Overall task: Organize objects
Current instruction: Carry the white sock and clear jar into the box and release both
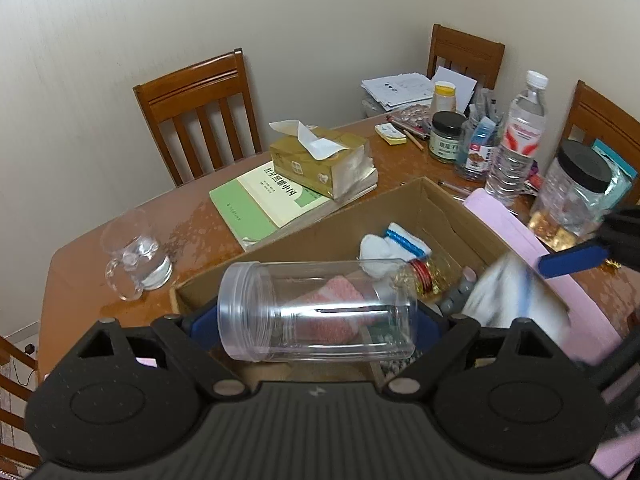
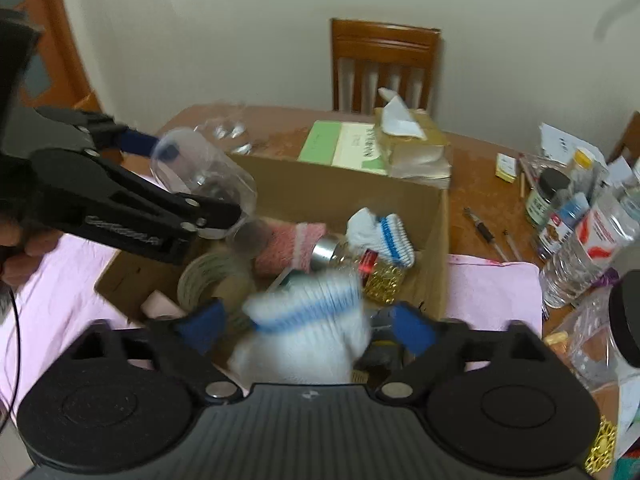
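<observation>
My left gripper (image 1: 318, 322) has its jaws closed on a clear plastic jar (image 1: 316, 310), held sideways above the cardboard box (image 1: 432, 200) on the tabletop (image 1: 92, 280). My right gripper (image 2: 306, 326) has its jaws spread wide around a blurred white-and-blue sock (image 2: 308, 320) over the same box.
</observation>
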`<state>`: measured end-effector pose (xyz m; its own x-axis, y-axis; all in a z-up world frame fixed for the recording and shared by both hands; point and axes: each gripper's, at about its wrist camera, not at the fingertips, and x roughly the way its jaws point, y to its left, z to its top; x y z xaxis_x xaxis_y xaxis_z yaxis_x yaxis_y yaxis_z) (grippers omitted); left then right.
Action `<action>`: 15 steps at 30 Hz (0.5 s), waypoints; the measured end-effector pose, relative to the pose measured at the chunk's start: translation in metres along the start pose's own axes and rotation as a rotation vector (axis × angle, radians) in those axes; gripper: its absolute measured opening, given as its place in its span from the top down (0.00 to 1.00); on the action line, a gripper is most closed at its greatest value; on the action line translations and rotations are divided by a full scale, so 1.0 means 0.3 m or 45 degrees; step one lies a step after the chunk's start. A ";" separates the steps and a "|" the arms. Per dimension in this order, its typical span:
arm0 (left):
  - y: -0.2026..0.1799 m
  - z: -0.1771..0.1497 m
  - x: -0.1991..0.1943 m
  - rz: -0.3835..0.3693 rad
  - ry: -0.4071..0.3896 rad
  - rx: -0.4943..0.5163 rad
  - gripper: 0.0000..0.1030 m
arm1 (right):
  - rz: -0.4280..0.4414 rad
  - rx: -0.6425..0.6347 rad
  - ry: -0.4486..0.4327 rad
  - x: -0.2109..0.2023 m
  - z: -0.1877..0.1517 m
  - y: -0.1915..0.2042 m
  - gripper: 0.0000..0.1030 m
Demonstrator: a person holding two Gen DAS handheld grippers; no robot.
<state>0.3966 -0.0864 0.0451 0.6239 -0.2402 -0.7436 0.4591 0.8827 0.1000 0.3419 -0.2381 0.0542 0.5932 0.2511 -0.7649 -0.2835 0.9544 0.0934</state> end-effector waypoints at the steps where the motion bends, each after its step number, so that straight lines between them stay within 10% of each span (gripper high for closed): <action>1: -0.001 0.008 0.017 0.001 0.006 -0.003 0.12 | 0.006 0.021 -0.008 -0.007 -0.006 -0.009 0.00; 15: -0.045 0.006 0.114 0.052 0.039 0.004 0.04 | -0.047 0.061 0.012 -0.038 -0.093 -0.033 0.00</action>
<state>0.4129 -0.1072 0.0197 0.6227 -0.1912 -0.7587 0.4355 0.8903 0.1331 0.3171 -0.2549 0.0442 0.5957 0.2143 -0.7741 -0.2252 0.9697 0.0952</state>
